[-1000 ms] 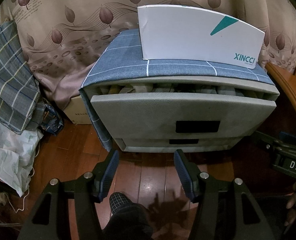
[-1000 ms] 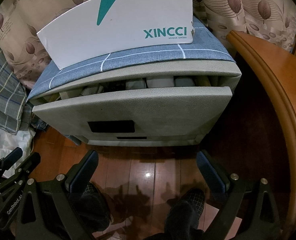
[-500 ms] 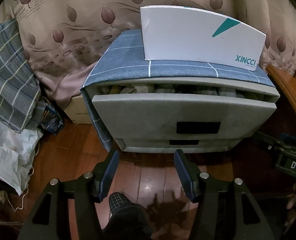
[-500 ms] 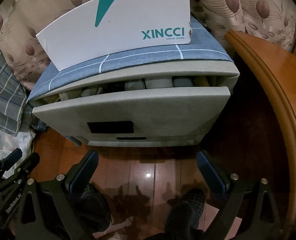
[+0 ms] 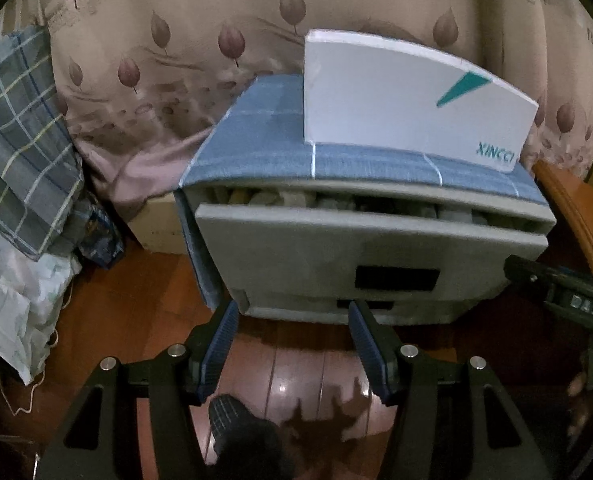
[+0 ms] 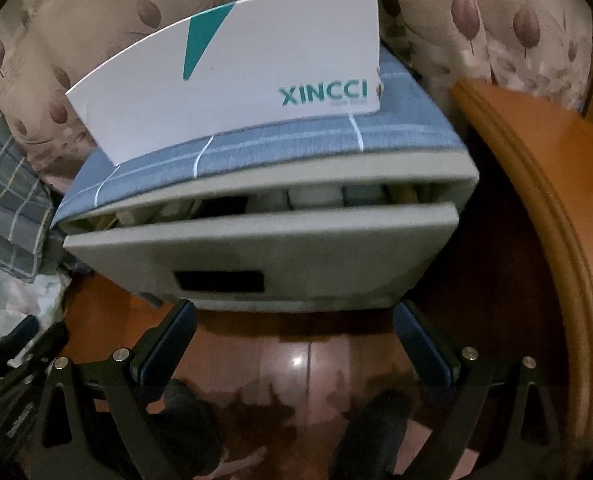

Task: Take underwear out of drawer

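Top drawer (image 5: 368, 240) ajar, folded underwear (image 6: 316, 196) exposed for picking; left claw (image 5: 292, 344) and right claw (image 6: 296, 340) spread wide, empty, poised before cabinet.

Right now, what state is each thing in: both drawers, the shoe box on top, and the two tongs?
Top drawer: pulled partly out, folded fabric visible in the gap.
Bottom drawer: pushed in.
XINCCI shoe box: closed, standing on the blue checked cloth.
Left tongs: open, holding nothing, above the wooden floor.
Right tongs: open, holding nothing, short of the drawer.
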`<action>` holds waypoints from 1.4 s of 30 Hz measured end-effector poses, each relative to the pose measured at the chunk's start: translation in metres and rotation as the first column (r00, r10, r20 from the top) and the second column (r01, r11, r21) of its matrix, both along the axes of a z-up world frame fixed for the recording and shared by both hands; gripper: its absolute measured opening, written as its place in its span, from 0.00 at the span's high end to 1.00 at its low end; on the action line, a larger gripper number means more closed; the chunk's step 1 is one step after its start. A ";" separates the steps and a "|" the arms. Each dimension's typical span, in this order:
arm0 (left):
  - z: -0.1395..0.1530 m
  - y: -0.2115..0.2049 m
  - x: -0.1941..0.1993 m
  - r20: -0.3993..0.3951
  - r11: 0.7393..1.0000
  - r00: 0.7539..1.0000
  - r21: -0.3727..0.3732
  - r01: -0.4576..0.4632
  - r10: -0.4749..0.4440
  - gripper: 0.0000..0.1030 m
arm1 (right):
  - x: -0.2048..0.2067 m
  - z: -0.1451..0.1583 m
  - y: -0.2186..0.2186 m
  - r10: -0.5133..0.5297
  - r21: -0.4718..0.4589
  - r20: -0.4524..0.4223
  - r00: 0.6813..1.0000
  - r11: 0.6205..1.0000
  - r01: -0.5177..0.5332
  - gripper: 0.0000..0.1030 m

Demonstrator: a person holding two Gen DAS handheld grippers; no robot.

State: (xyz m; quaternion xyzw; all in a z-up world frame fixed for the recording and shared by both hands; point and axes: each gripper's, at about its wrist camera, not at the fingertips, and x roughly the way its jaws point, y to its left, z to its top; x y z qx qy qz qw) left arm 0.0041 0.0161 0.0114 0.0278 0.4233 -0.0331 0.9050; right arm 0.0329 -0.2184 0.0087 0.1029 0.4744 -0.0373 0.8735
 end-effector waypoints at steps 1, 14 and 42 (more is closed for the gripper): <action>0.002 0.000 0.002 0.006 1.000 1.000 0.004 0.002 -0.002 0.43 | 0.003 0.001 0.000 0.001 -0.012 0.004 1.000 1.000 -0.001 0.05; 0.006 0.012 0.065 0.009 1.000 1.000 -0.020 -0.017 0.017 0.43 | 0.056 -0.017 -0.011 -0.034 -0.050 -0.008 0.999 0.998 0.033 0.05; -0.039 -0.004 0.138 -0.061 0.998 0.996 0.025 0.064 -0.062 0.43 | 0.093 -0.028 0.005 -0.031 -0.141 -0.040 0.999 0.990 0.025 0.00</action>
